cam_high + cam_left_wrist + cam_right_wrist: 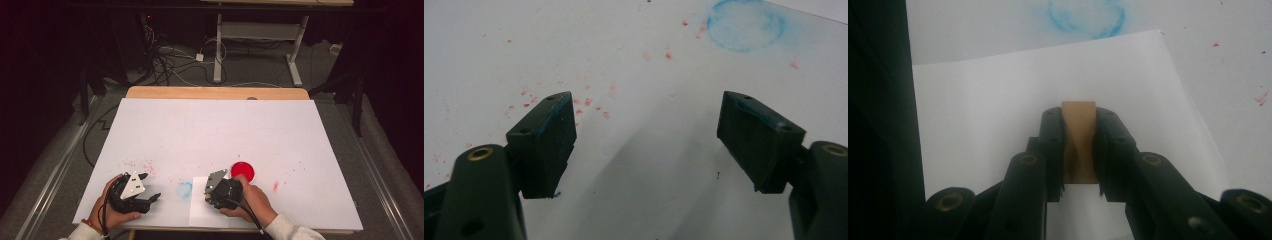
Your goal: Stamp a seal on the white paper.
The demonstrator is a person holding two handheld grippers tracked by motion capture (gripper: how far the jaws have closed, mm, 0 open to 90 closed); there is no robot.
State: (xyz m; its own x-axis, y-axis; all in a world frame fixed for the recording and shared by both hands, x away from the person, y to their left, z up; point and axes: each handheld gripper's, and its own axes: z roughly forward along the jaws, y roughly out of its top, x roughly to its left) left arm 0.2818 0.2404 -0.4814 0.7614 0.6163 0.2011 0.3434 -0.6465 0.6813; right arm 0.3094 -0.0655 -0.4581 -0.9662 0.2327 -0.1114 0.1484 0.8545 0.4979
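— What's on the white table?
— A paper sheet at its near edge, beside a blue stain and red disc.
— The tools?
— Left gripper spread, empty; right gripper pinches a tan block over the sheet.

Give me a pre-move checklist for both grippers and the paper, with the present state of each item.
1. Right gripper shut on the tan block: ok.
2. Block over the white paper sheet: ok.
3. Block touching the paper: cannot tell.
4. Left gripper open, nothing between its jaws: ok.
5. Left gripper off the sheet, beside the blue stain: ok.
6. Red disc clear of the sheet: ok.
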